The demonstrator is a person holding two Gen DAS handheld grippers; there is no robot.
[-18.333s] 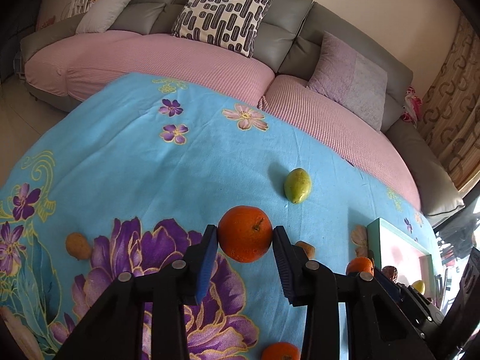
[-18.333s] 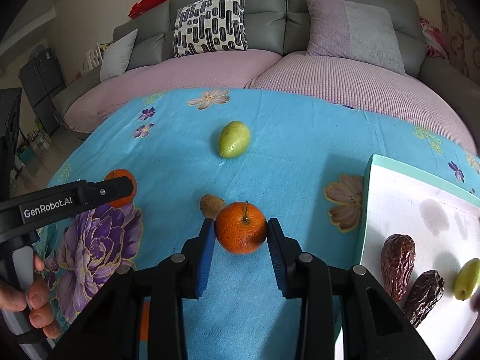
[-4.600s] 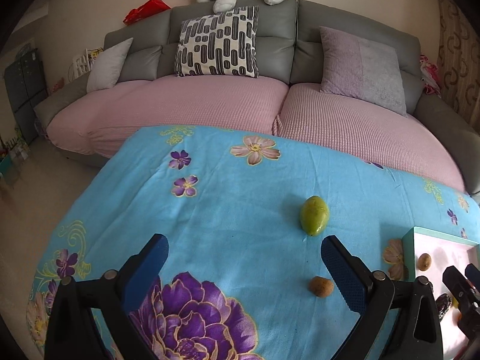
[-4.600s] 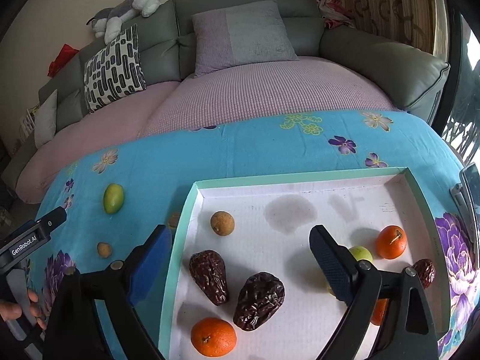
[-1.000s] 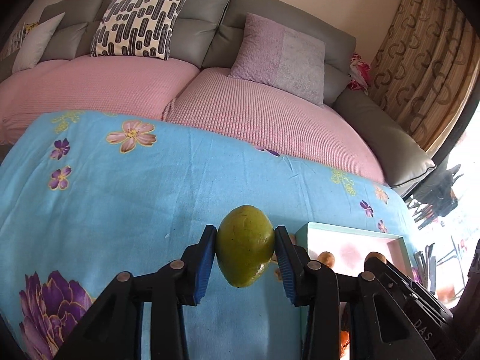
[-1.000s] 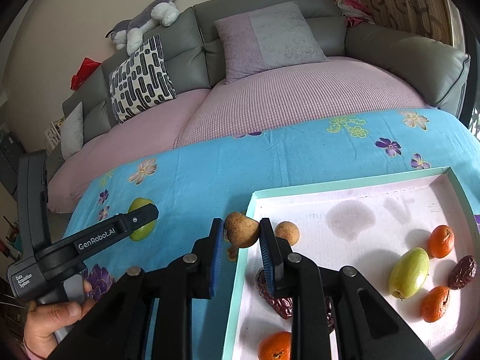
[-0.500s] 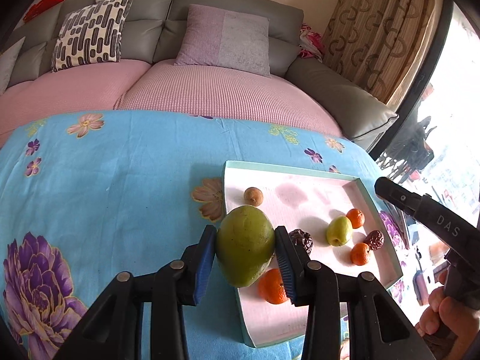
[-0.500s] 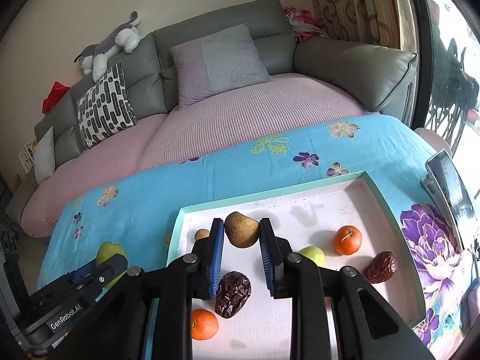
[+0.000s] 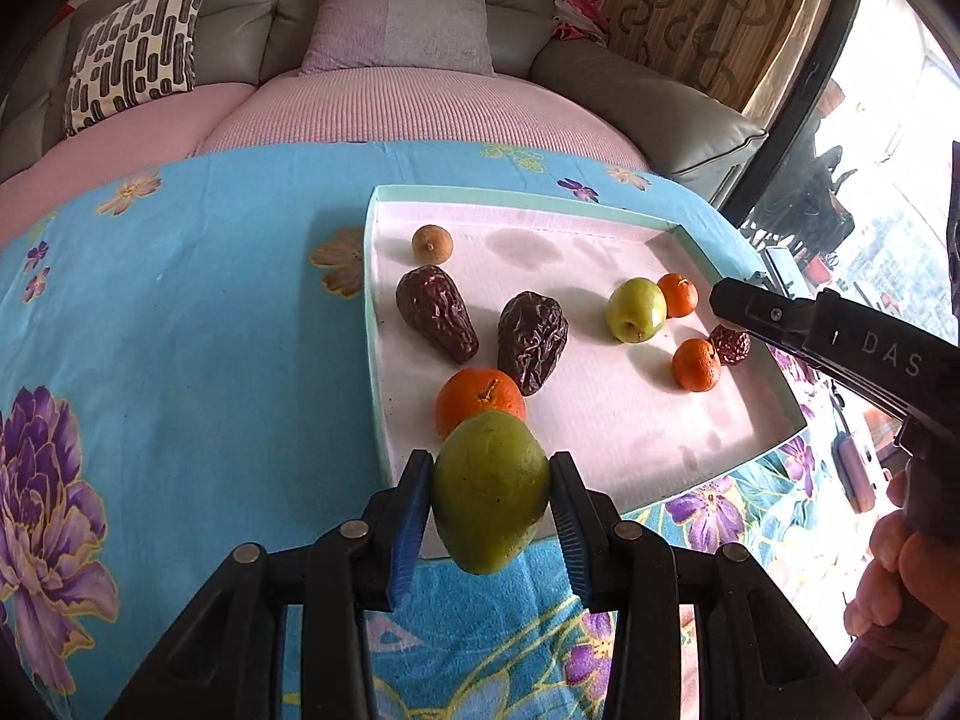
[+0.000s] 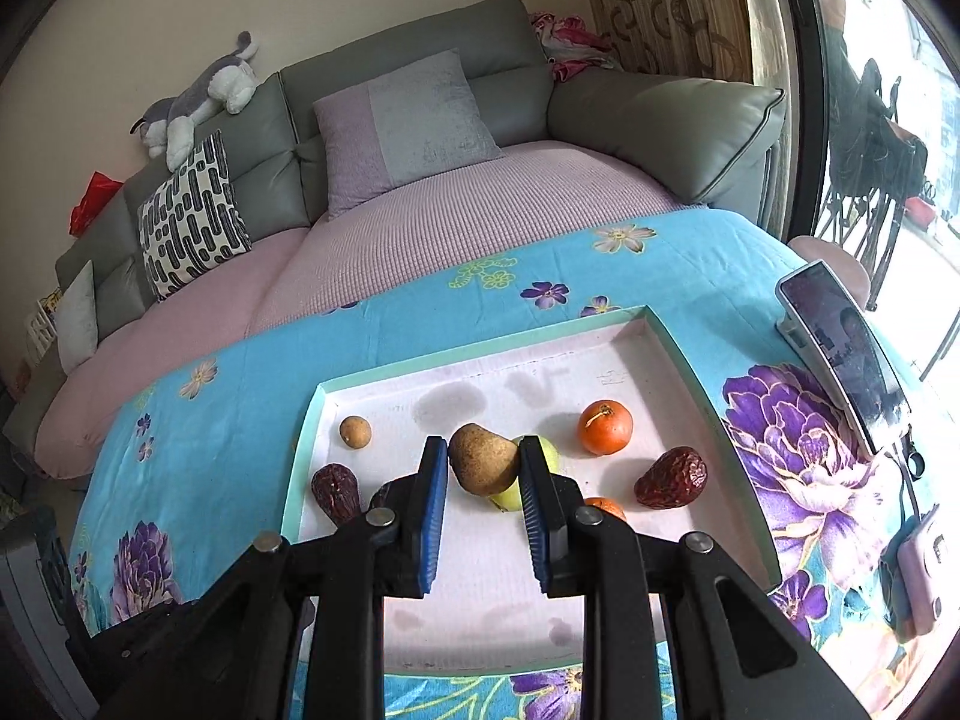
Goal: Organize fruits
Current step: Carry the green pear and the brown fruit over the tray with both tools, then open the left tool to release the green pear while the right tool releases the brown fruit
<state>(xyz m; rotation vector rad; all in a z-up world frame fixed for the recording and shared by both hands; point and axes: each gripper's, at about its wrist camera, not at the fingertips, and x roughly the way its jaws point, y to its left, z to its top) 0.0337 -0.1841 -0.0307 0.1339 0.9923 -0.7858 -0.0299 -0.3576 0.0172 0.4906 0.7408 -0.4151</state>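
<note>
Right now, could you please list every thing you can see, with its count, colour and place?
tray: 1, white with green rim, on the tablecloth
tablecloth: 1, blue with flowers, under the tray
oranges: 3, orange, in the tray
dried dates: 3, dark brown, in the tray
green fruit: 1, yellow-green, in the tray
small round fruit: 1, tan, far left of the tray
green mango: 1, held over the tray's near edge
brown fruit: 1, held over the tray
sofa: 1, grey, behind
cushions: 4
plush toy: 1, grey-white, on the sofa back
phone: 1, dark, right of the tray
left gripper: black, shut on the mango
right gripper: black, shut on the brown fruit
hand: 1, holding the right gripper
</note>
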